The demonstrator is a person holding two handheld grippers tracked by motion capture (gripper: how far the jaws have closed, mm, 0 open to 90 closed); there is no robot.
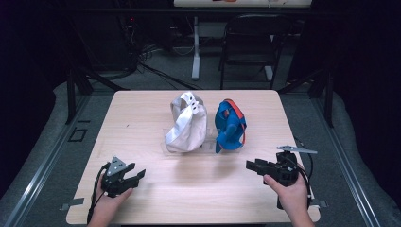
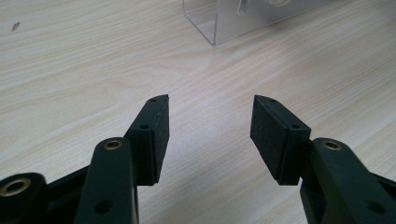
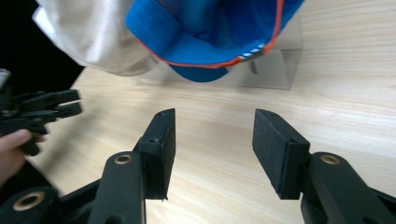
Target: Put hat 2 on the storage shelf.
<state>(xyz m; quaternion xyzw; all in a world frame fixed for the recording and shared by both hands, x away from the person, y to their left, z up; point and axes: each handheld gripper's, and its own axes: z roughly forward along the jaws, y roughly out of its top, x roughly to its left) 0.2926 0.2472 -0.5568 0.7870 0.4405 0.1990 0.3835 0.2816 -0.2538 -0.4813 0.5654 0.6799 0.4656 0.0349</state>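
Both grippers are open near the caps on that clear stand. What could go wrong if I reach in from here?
1. The white cap and blue cap hang close together; grabbing one may drag the other off.
2. The clear acrylic stand looks light and may tip or slide.
3. The left gripper and right gripper could collide if both converge.

White cap [image 1: 186,124] beside blue cap [image 1: 230,126] on table [image 1: 142,123].

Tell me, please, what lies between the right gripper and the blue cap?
Only bare wooden table lies between the open right gripper and the blue cap, as the right gripper view shows.
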